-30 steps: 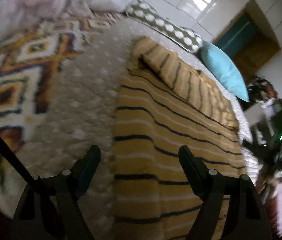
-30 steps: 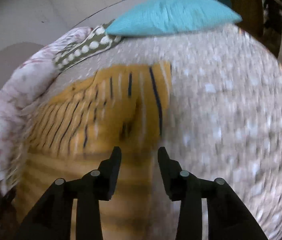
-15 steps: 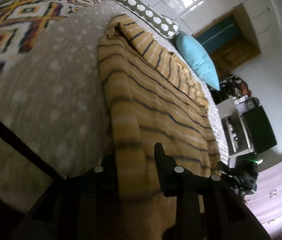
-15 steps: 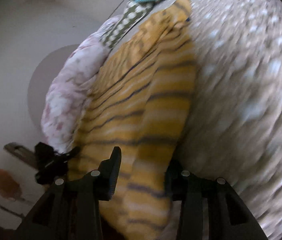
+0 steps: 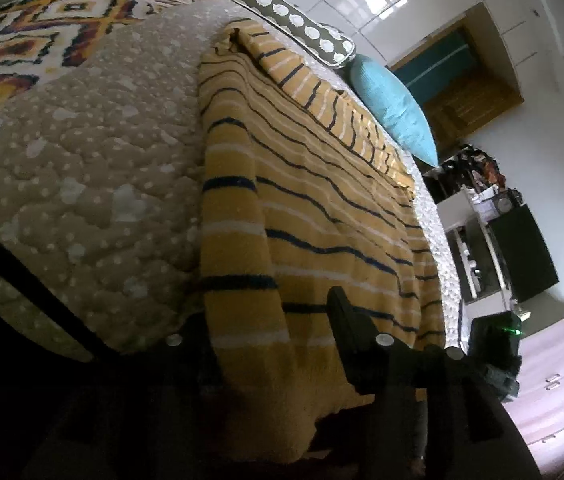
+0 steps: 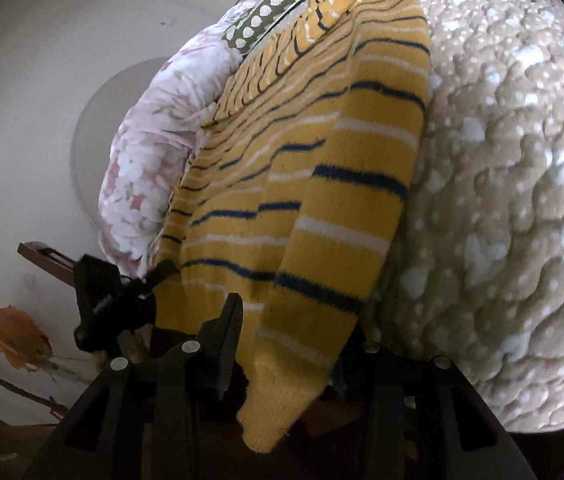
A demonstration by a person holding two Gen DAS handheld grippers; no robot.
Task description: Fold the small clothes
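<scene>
A yellow knit sweater (image 5: 321, 200) with navy and white stripes lies on the beige dotted quilt (image 5: 82, 168). Its near hem is lifted off the bed edge. My left gripper (image 5: 274, 336) is shut on the sweater's left hem corner; the knit bulges between the fingers and hides the left one. In the right wrist view the sweater (image 6: 321, 184) hangs from my right gripper (image 6: 293, 344), which is shut on the right hem corner. The ribbed hem droops below the fingers. The folded sleeves lie across the far part of the sweater.
A patterned blanket (image 5: 22, 40), a dotted bolster (image 5: 289, 24) and a teal cushion (image 5: 393, 108) lie at the far end of the bed. A floral duvet (image 6: 162, 148) sits beside the sweater. A black tripod (image 6: 102, 300) stands left; furniture stands beyond the bed (image 5: 521, 256).
Both grippers went from open over the sweater to shut on its near hem corners. They have lifted and pulled the hem toward me, off the bed edge.
</scene>
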